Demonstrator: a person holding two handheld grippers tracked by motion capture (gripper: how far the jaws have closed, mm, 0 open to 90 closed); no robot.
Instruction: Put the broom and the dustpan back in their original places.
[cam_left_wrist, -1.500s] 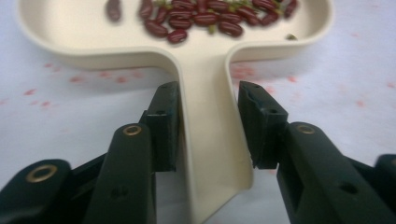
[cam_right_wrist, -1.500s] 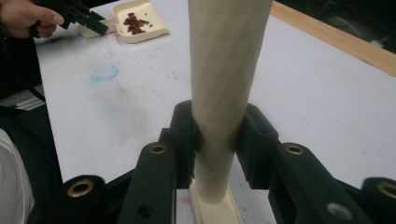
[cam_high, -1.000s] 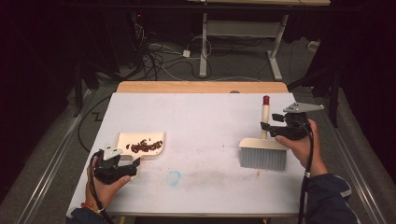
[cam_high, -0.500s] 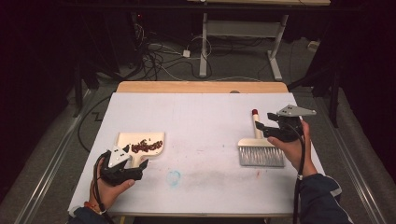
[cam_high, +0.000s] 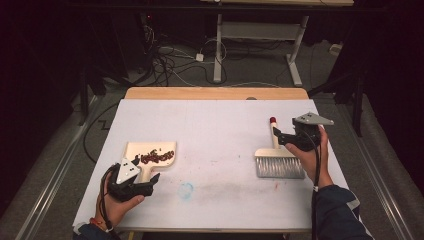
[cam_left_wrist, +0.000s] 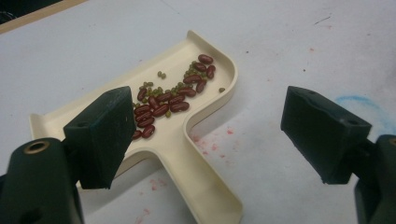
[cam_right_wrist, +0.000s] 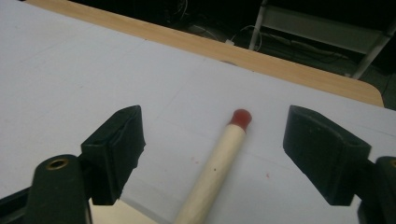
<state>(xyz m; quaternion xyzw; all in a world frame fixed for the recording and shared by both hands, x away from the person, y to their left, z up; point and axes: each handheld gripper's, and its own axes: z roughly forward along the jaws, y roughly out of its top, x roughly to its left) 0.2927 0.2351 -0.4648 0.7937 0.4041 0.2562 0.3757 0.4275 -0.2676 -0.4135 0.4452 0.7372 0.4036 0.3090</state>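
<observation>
Brush (cam_high: 278, 159) now lies flat on the table (cam_high: 220, 130), where a second ago we held it tilted up by its handle; the right gripper (cam_high: 278, 137) has just been opening, its jaws wide with the handle lying loose between them, touching neither pad as far as we can tell. So we judge the sweeping finished. Our left gripper (cam_high: 151, 181) also stands wide, the dustpan (cam_left_wrist: 187, 140) handle between its jaws and the beans (cam_left_wrist: 168, 95) just ahead in the pan.
</observation>
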